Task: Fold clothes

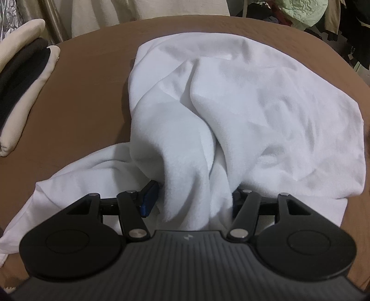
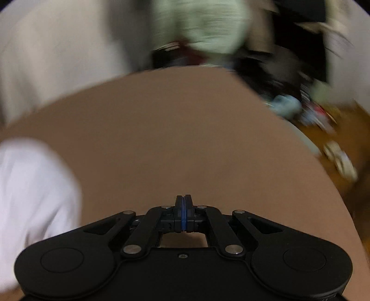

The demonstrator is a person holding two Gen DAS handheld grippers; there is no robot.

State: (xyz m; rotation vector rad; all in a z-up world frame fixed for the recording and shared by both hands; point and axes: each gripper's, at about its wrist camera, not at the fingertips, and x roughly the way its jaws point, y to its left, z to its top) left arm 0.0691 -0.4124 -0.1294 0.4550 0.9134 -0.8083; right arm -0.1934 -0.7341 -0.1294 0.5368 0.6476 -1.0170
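Left wrist — rumpled white garment (image 1: 242, 111)

Brown cloth-covered bench (image 1: 92, 97); a pale green crumpled fabric bundle (image 1: 303, 11) and dark hanging garments (image 1: 351, 41) crowd behind it.

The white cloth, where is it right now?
In the left wrist view the white cloth lies rumpled in the middle of the brown table, bunched up between the fingers of the left gripper, right of the folded stack.
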